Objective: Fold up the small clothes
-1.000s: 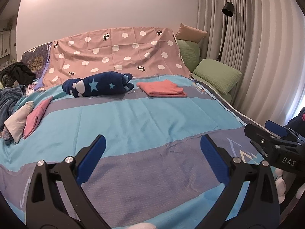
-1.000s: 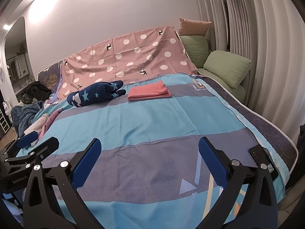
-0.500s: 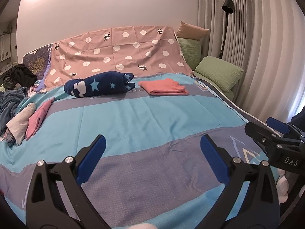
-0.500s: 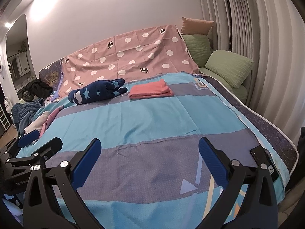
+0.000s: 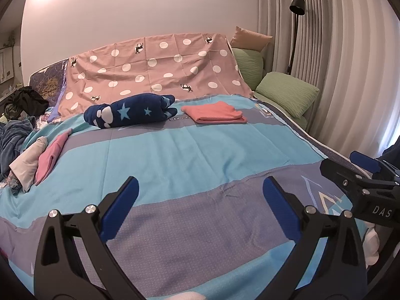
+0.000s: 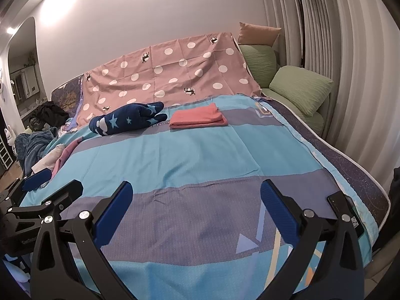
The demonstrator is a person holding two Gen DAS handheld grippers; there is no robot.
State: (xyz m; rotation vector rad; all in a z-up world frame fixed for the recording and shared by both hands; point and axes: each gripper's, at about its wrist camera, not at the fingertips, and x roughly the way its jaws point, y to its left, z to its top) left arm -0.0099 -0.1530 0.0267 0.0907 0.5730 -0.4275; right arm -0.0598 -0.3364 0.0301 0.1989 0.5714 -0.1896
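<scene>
Clothes wait in two lots: a folded coral garment (image 5: 215, 113) and navy star bundle (image 5: 130, 113) parked at the far end of the bed (image 5: 200, 155), probably finished, and a pink-and-white pile (image 5: 40, 160) at its left edge. Left gripper (image 5: 200, 200) and right gripper (image 6: 197, 200) hover spread, empty. Only the right view shows a phone (image 6: 346, 211).

The bed sheet (image 5: 175, 155) is a matt woven cloth with fine creases. The navy star garment (image 5: 130, 113) looks thick and fleecy; the coral garment (image 5: 215, 115) is a smoother, flat knit. The polka-dot cover (image 5: 155, 70) is thin matt cotton-like cloth. The green pillows (image 5: 287, 92) show a crinkled textile surface. The left gripper (image 5: 200, 200) and right gripper (image 6: 196, 200) have matt black plastic frames, blue ribbed fingers (image 6: 277, 212) and bright metal screws (image 5: 90, 209).
</scene>
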